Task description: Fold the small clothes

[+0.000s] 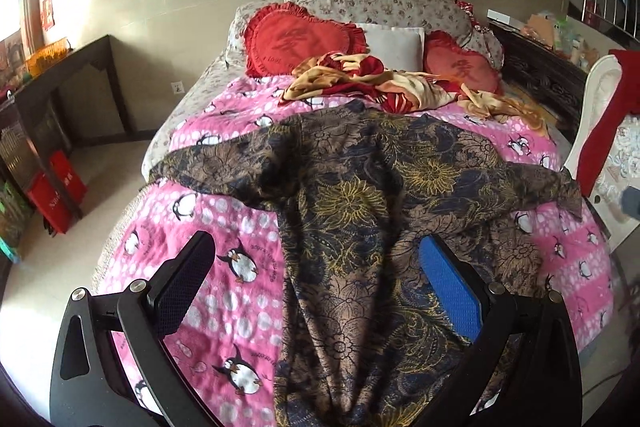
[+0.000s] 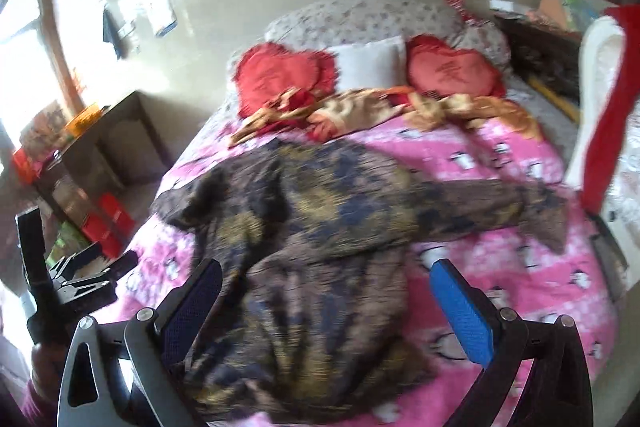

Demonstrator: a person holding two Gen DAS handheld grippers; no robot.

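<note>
Brown-and-navy floral garment (image 1: 360, 195) lying rumpled across the pink penguin-print fleece blanket (image 1: 224, 259), sleeves spread to either side. Beyond the garment: a crumpled red-and-gold cloth (image 1: 360, 75), two frilled red heart cushions (image 1: 296, 39) and a white pillow (image 1: 394, 45). Left gripper (image 1: 316, 279) and right gripper (image 2: 326, 303) hover over the garment's near end, jaws apart, gripping nothing.

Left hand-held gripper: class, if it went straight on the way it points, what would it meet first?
Probably the dark floral garment spread on the pink penguin blanket; the open left hand-held gripper straddles it, though depth is unclear.
</note>
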